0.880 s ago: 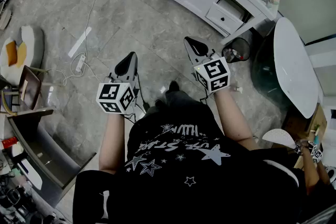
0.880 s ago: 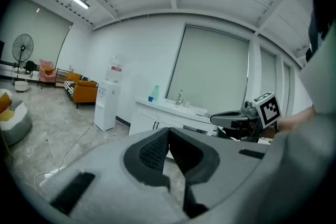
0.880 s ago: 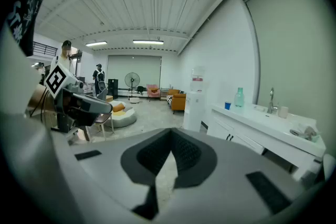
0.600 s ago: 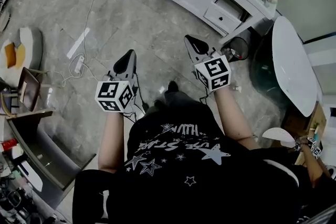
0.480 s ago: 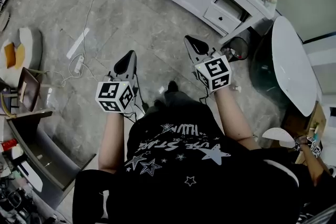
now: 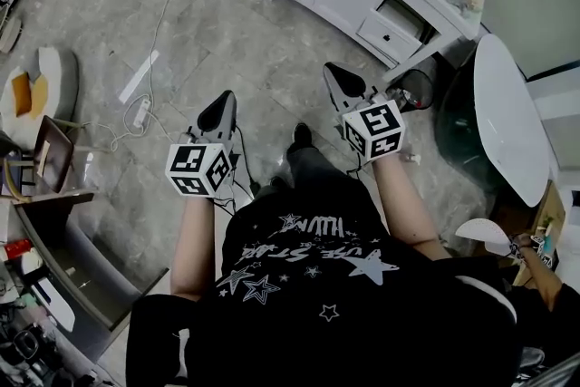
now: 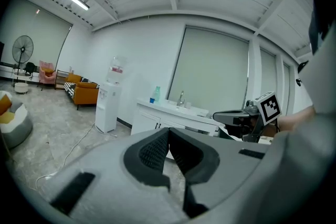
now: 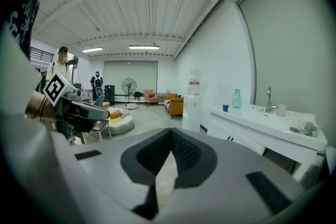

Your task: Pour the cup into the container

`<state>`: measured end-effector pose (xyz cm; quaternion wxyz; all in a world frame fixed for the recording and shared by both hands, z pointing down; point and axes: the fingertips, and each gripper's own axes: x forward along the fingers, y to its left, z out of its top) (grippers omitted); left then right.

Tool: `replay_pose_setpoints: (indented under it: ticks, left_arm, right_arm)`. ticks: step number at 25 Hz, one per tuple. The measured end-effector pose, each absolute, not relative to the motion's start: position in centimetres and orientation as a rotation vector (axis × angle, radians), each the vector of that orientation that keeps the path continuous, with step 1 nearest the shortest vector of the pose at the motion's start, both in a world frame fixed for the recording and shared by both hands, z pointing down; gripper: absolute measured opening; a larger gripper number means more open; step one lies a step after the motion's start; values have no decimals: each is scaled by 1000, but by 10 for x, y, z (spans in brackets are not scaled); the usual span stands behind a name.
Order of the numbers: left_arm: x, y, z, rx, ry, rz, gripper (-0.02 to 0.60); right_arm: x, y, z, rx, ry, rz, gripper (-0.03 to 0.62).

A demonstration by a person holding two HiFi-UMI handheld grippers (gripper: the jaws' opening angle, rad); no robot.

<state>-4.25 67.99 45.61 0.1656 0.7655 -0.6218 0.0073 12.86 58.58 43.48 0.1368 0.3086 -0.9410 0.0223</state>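
Both the left gripper (image 6: 220, 111) and the right gripper (image 6: 340, 83) hover over the floor (image 6: 227, 41), jaws pressed together on nothing.

shoe (image 6: 302, 134) stepped forward, leg (image 6: 313, 166) extended further ahead

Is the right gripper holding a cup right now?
No: the right gripper is shut, its fingers together with nothing between them.
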Motion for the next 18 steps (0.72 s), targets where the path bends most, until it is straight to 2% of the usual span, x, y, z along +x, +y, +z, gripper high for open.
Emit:
replay_pose_setpoints:
  ticks: [4,9,18]
  left_arm:
    - [-47,664,451,2192,-1774,25,9]
    - [-47,632,455,2214,-1750,46,9]
    - [-58,519,462,2179,-1756,77,9]
  right_arm:
    - [127,567,431,945,-2732,61,10]
    - [125,533,440,959,-2733,90,142]
    - [127,410,455,989,-2720,184,239]
